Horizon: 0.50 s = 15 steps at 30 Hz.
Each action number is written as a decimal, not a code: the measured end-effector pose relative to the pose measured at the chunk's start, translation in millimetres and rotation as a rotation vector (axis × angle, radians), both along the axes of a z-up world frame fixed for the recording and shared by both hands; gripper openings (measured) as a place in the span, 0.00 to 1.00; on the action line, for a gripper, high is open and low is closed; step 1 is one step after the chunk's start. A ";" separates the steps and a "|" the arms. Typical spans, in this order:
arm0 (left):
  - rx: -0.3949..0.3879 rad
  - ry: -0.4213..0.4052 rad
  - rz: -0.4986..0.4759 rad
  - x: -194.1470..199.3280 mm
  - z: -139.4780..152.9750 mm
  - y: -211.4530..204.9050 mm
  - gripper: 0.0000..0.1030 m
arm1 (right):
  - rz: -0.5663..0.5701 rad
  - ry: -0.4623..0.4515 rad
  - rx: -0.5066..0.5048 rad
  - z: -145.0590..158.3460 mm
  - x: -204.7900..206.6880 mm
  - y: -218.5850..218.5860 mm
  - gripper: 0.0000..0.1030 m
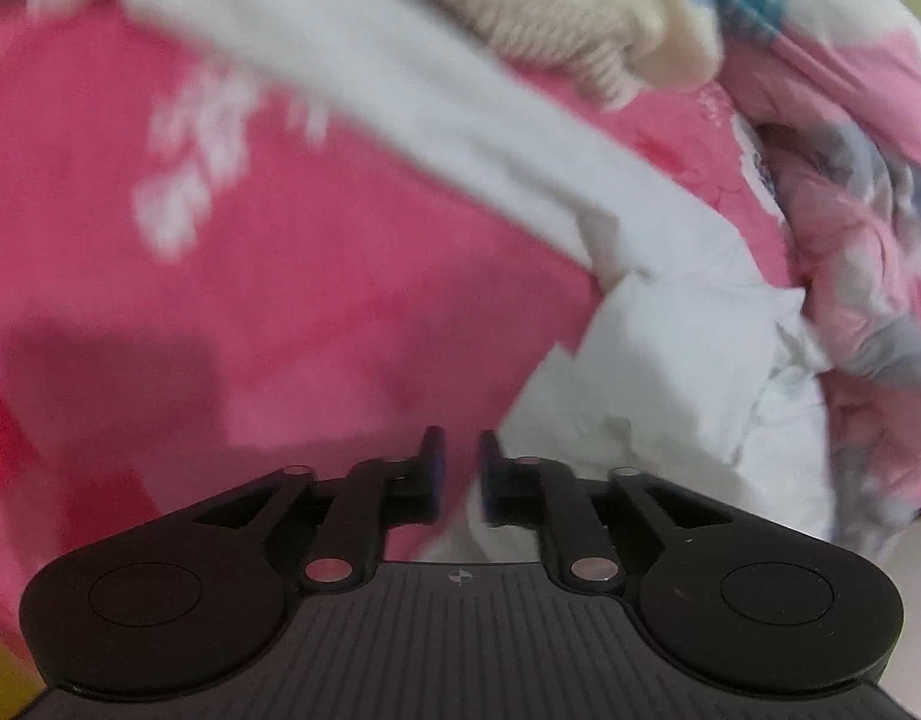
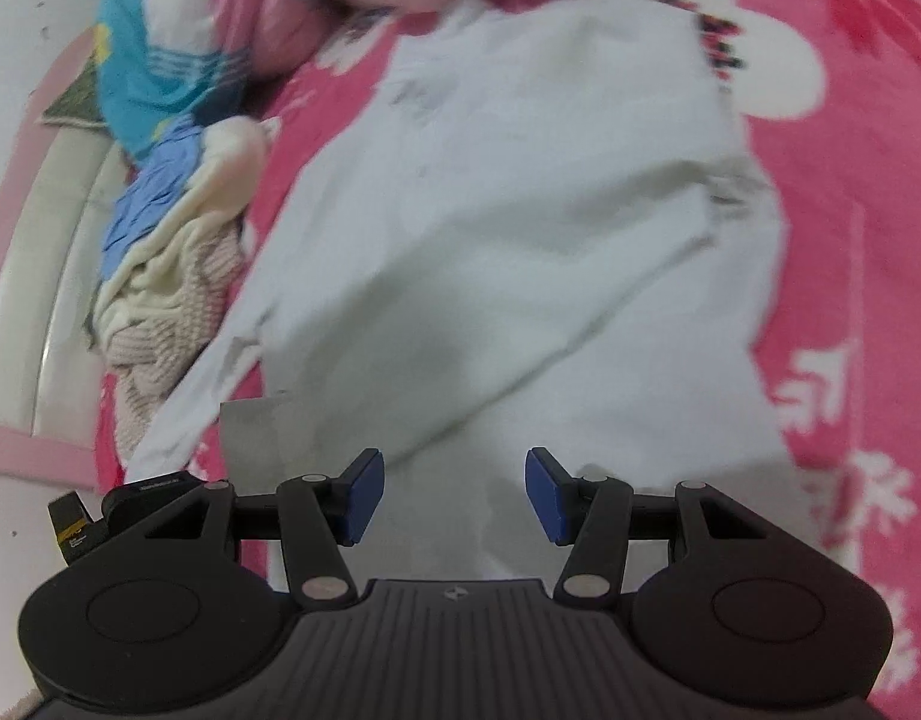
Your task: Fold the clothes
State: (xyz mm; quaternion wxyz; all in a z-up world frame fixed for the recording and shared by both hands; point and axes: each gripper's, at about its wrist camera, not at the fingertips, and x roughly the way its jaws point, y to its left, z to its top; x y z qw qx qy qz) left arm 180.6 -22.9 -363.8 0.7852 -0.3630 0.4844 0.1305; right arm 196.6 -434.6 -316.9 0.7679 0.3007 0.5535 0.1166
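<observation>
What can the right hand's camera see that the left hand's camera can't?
Only the right camera shows the blue crumpled cloth, the white bed frame and the right gripper, open over the white garment. Only the left camera shows the left gripper, its jaws a little apart with nothing between them. Both show the white garment, the pink sheet and the beige knit.

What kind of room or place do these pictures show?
Most likely a bedroom, on a bed: a pink printed bedsheet covers the surface, a white garment lies spread on it, and a pile of clothes sits near a padded white edge.
</observation>
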 end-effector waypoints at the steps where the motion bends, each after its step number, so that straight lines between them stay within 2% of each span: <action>1: 0.053 -0.016 -0.018 -0.7 8.6 -1.0 0.25 | 0.006 -0.004 0.001 0.8 0.7 3.6 0.53; 3: 0.139 -0.058 -0.085 -1.2 24.8 -7.2 0.30 | 0.014 -0.001 0.002 0.7 -1.4 8.2 0.53; 5: 0.193 -0.088 -0.160 0.5 38.4 -19.2 0.40 | 0.017 0.005 -0.017 -0.7 -5.2 9.6 0.53; 9: 0.264 -0.149 -0.308 12.6 51.9 -53.1 0.52 | 0.013 0.008 -0.089 -2.3 -12.9 7.0 0.53; 11: 0.299 -0.180 -0.395 21.2 55.1 -73.8 0.59 | -0.025 0.002 -0.123 -3.0 -11.8 -3.4 0.53; 13: 0.327 -0.196 -0.500 33.9 51.8 -98.0 0.60 | -0.068 -0.005 -0.156 -3.6 -10.1 -14.8 0.53; 15: 0.353 -0.210 -0.607 46.6 48.2 -122.1 0.61 | -0.138 0.002 -0.135 -6.4 -6.7 -33.0 0.53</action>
